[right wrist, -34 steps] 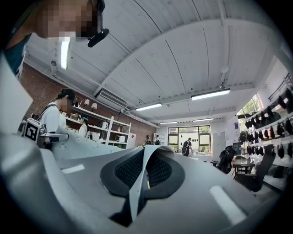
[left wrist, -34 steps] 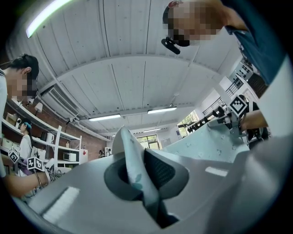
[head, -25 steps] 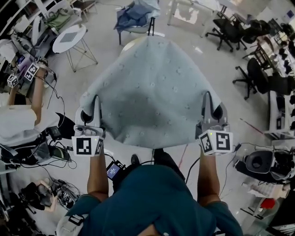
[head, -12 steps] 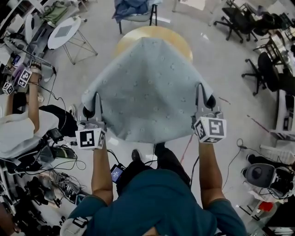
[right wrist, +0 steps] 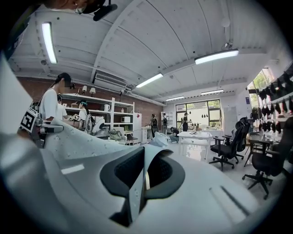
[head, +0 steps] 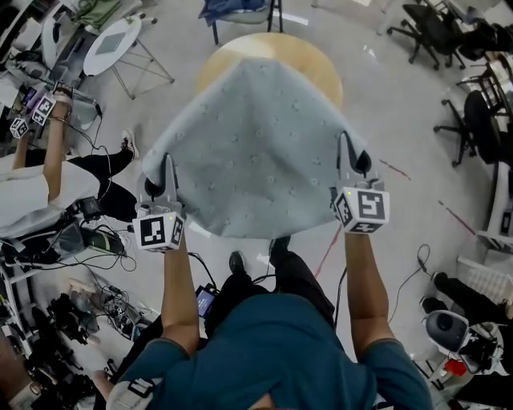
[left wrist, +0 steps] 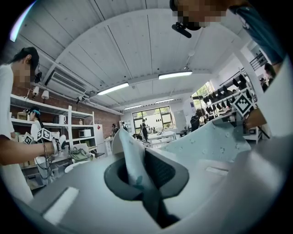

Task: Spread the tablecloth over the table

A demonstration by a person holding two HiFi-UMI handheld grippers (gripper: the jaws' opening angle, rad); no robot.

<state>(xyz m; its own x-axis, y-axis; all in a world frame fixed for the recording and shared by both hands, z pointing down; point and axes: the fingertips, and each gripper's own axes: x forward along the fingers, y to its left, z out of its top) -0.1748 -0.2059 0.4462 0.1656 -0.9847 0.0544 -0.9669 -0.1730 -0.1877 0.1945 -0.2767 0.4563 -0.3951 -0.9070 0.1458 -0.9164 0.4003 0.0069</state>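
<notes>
A pale blue-grey tablecloth [head: 260,148] with a small scattered print hangs stretched in the air over a round wooden table [head: 300,60], whose far rim shows beyond it. My left gripper [head: 167,164] is shut on the cloth's near left corner, and my right gripper [head: 343,144] is shut on the near right corner. In the left gripper view a fold of cloth [left wrist: 132,162] stands pinched between the pads. In the right gripper view the cloth edge [right wrist: 137,183] runs between the shut jaws. The far end of the cloth droops toward the table.
A white folding side table [head: 112,48] stands at the far left. A chair with blue cloth [head: 236,12] is beyond the round table. Black office chairs [head: 473,112] line the right. A seated person [head: 32,184] and floor cables [head: 96,264] are at the left.
Both grippers have come down and forward with the cloth, which now covers more of the round table. The jaws stay shut on the corners.
</notes>
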